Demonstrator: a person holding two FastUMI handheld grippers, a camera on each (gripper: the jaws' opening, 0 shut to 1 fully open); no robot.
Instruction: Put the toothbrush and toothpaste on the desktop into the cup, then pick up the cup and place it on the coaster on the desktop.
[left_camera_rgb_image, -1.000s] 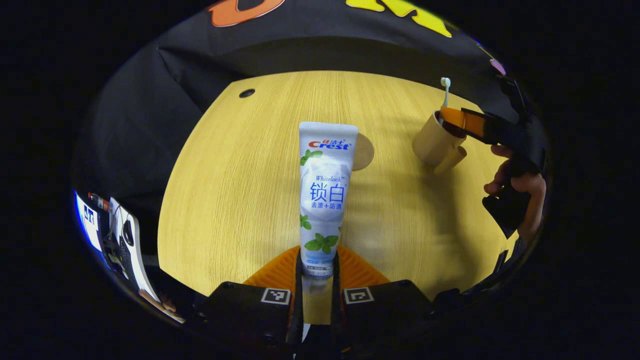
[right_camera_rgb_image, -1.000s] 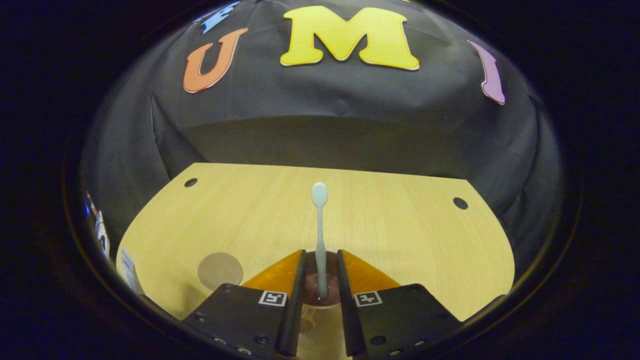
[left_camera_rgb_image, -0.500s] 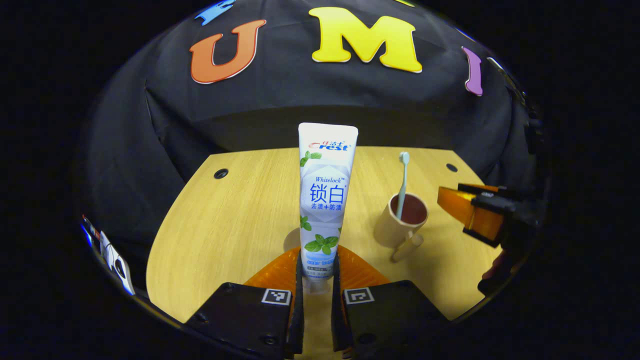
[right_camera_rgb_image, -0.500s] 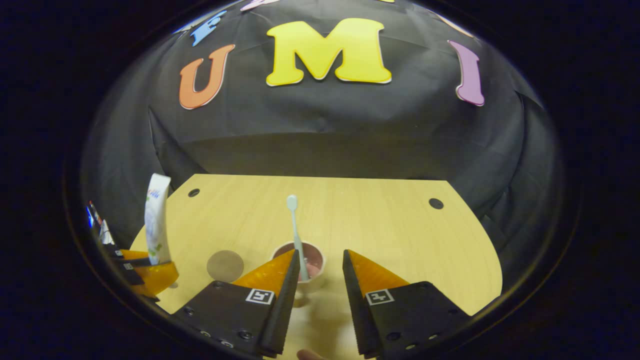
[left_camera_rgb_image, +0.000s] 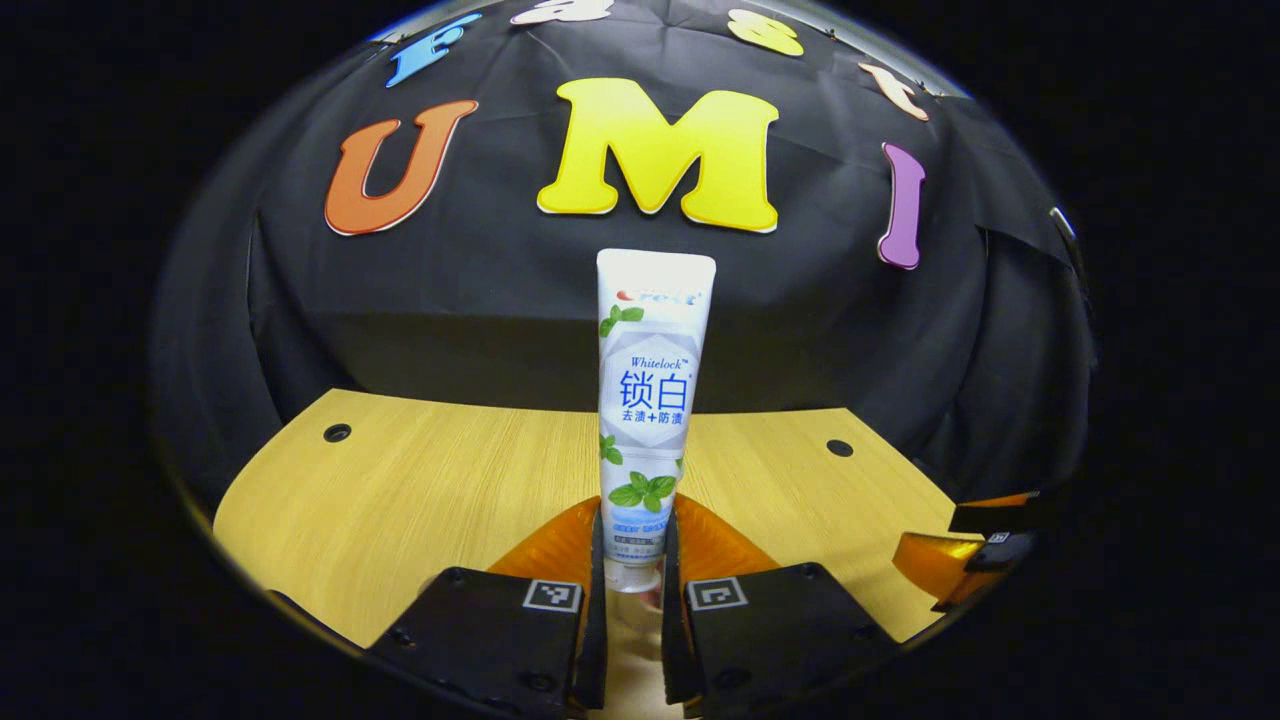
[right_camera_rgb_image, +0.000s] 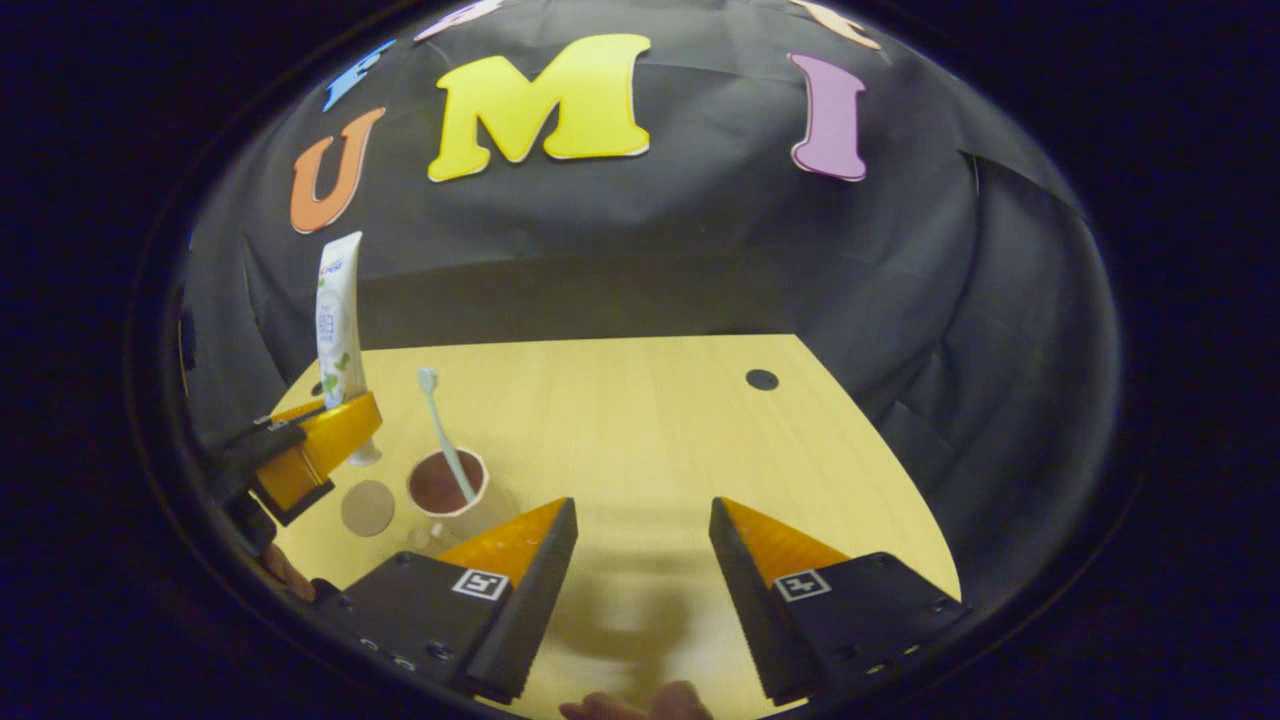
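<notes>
My left gripper (left_camera_rgb_image: 632, 545) is shut on the white toothpaste tube (left_camera_rgb_image: 650, 400), gripped near its cap end and held upright above the wooden desktop (left_camera_rgb_image: 430, 490). In the right gripper view that tube (right_camera_rgb_image: 338, 320) and the left gripper (right_camera_rgb_image: 315, 450) hang just left of the beige cup (right_camera_rgb_image: 450, 490). A pale toothbrush (right_camera_rgb_image: 440, 430) leans inside the cup, head up. The round brown coaster (right_camera_rgb_image: 367, 507) lies flat just left of the cup. My right gripper (right_camera_rgb_image: 640, 520) is open over bare desktop, to the right of the cup, holding nothing. It also shows at the right edge (left_camera_rgb_image: 960, 560) of the left gripper view.
Dark round holes (left_camera_rgb_image: 337, 433) (left_camera_rgb_image: 839, 448) mark the desktop's far corners. The black cloth wall rises behind the far edge. Fingertips of a hand (right_camera_rgb_image: 640, 705) peek in at the bottom of the right gripper view.
The left gripper has lifted and tilted up with the toothpaste, moving toward the cup. The right gripper let go of the toothbrush, opened wider and drew back to the right of the cup.
</notes>
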